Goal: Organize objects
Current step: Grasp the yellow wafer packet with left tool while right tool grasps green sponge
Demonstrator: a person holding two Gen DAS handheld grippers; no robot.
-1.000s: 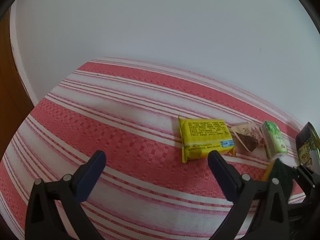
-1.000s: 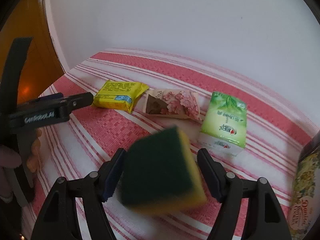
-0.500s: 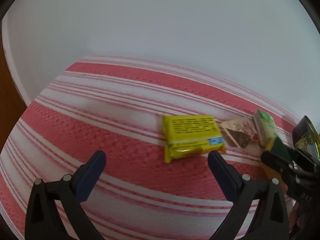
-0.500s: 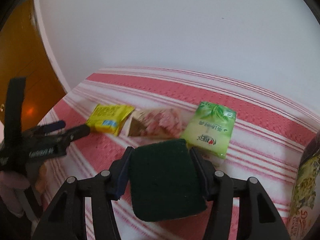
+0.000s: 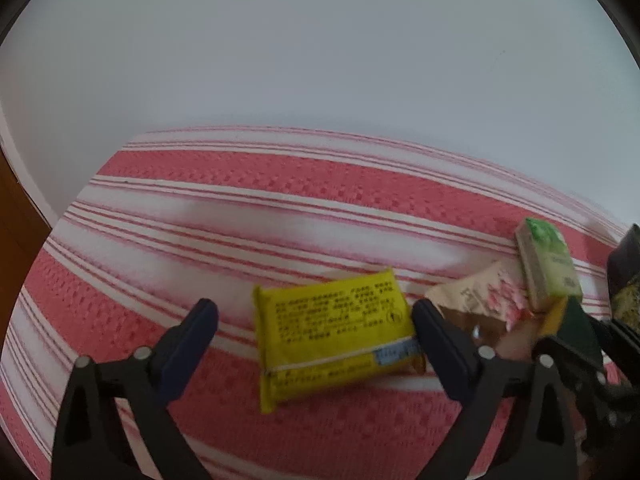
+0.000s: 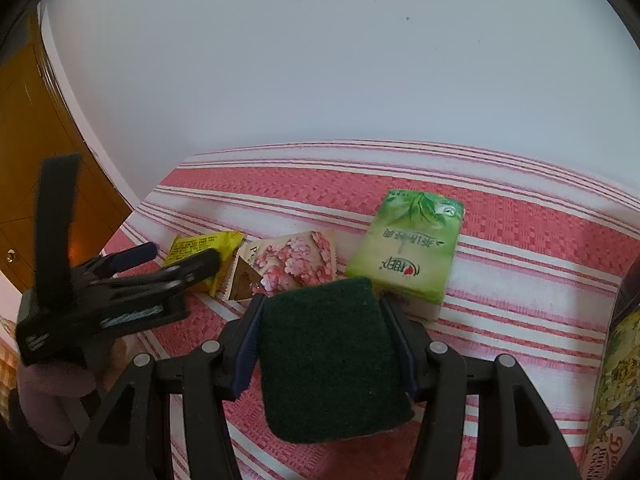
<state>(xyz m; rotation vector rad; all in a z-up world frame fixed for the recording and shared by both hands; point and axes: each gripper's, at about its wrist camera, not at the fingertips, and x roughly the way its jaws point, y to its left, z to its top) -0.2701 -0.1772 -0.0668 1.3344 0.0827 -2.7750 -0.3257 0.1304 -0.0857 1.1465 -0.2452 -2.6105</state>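
Observation:
My right gripper (image 6: 322, 312) is shut on a green-and-yellow sponge (image 6: 328, 364), held just above the cloth in front of the green tissue pack (image 6: 408, 252). A pink flowered sachet (image 6: 288, 264) and a yellow packet (image 6: 204, 248) lie in a row to its left. My left gripper (image 5: 316, 324) is open, its fingers either side of the yellow packet (image 5: 332, 332), close over it. In the left wrist view the sachet (image 5: 476, 300), tissue pack (image 5: 546, 268) and sponge (image 5: 568, 320) show at the right.
A red-and-white striped cloth (image 5: 240, 216) covers the table against a white wall. A printed tin (image 6: 616, 392) stands at the far right. A wooden door (image 6: 24, 128) is at the left beyond the table edge.
My right gripper closed on the sponge and carried it toward the tissue pack. My left gripper moved forward and right until its open fingers straddle the yellow packet.

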